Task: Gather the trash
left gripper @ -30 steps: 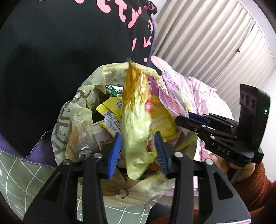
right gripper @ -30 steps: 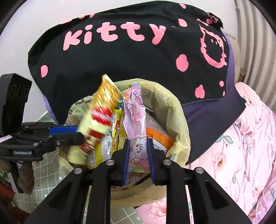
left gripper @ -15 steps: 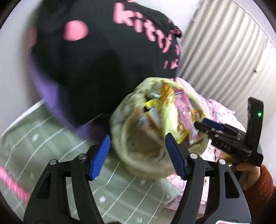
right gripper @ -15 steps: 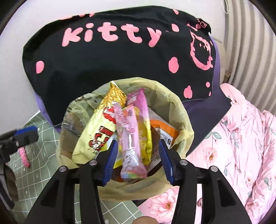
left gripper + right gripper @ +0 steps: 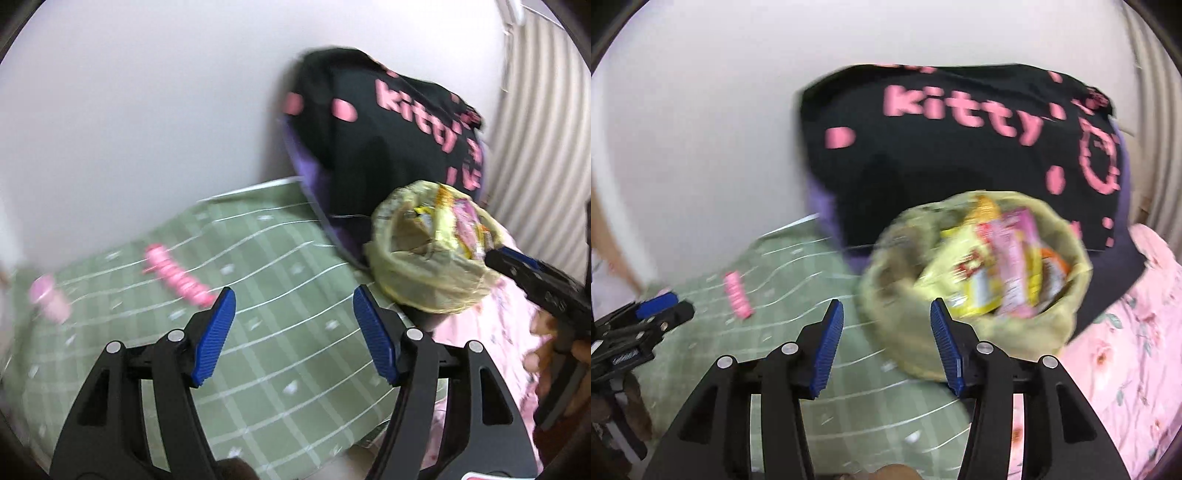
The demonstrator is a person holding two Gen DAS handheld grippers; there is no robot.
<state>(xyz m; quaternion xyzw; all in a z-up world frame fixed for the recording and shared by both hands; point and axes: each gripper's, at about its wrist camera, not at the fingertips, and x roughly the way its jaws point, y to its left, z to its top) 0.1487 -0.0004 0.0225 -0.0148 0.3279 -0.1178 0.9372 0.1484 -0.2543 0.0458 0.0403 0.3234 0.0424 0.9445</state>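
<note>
**Both grippers empty, heading for the litter still on the bed**

The left gripper point(image 5: 293, 338) has just opened its jaws wide and nothing sits between the blue pads; the right gripper point(image 5: 886, 345) has likewise just spread its jaws and is empty. The yellow trash bag point(image 5: 979, 347), stuffed with wrappers point(image 5: 993, 269), stands on the bed at about two o'clock from the right gripper, leaning against the black pillow point(image 5: 942, 155).

To my eye this is the gap between a drop-off and the next pick. A pink wrapper point(image 5: 179, 277) lies on the green checked blanket point(image 5: 295, 369) at about ten o'clock from the left gripper, and a blurred pink item point(image 5: 50, 299), possibly a small bottle, lies further out at nine. The next move calls for lowering the left gripper over the flat wrapper and pinching it without snagging the blanket.
</note>
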